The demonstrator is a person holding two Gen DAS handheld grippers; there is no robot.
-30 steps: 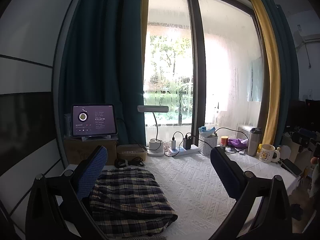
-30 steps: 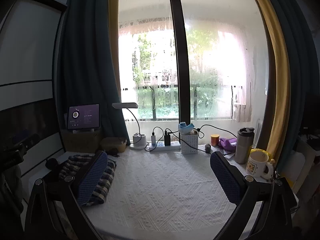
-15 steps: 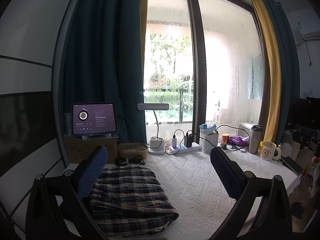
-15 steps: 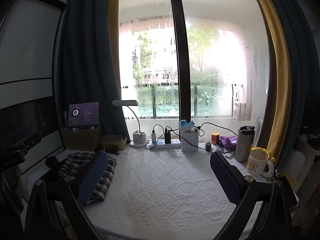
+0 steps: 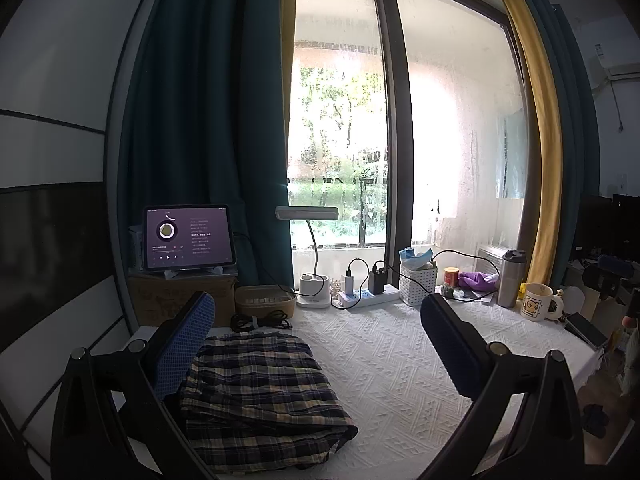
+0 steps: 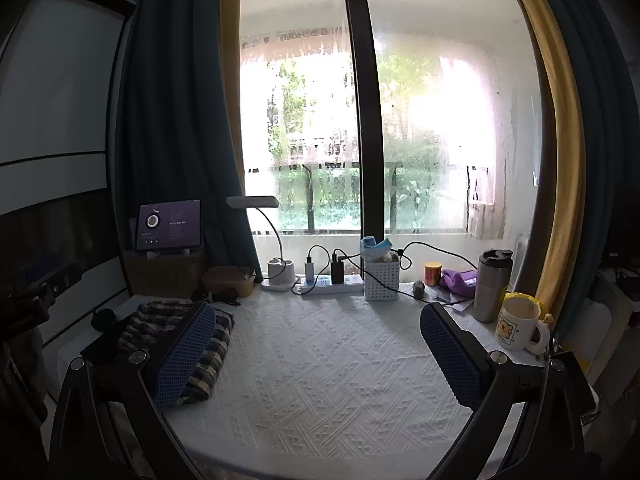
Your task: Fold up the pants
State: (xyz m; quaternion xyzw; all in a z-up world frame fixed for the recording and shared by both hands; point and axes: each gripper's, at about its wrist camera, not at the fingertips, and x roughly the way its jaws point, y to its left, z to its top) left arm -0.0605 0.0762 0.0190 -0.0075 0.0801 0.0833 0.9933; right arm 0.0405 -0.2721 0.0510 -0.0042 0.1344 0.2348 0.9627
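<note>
Folded dark plaid cotton pants (image 5: 260, 392) lie in a neat stack on the left part of the desk's white textured cloth (image 5: 384, 364), near a black coiled cable (image 5: 260, 322) and woven tray (image 5: 264, 300). Left tongs (image 5: 316, 344) spread wide, empty, above the stack. Right tongs (image 6: 316, 354) also wide, empty, over bare cloth; white bear-print mug (image 6: 518, 326) to their right.

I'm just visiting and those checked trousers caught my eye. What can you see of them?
The plaid pants are soft woven cloth, checked in dark blue, cream and tan. They lie folded into a compact, layered rectangle, flat on the white textured table cover, near its left end. No claw holds them; both are open.
</note>
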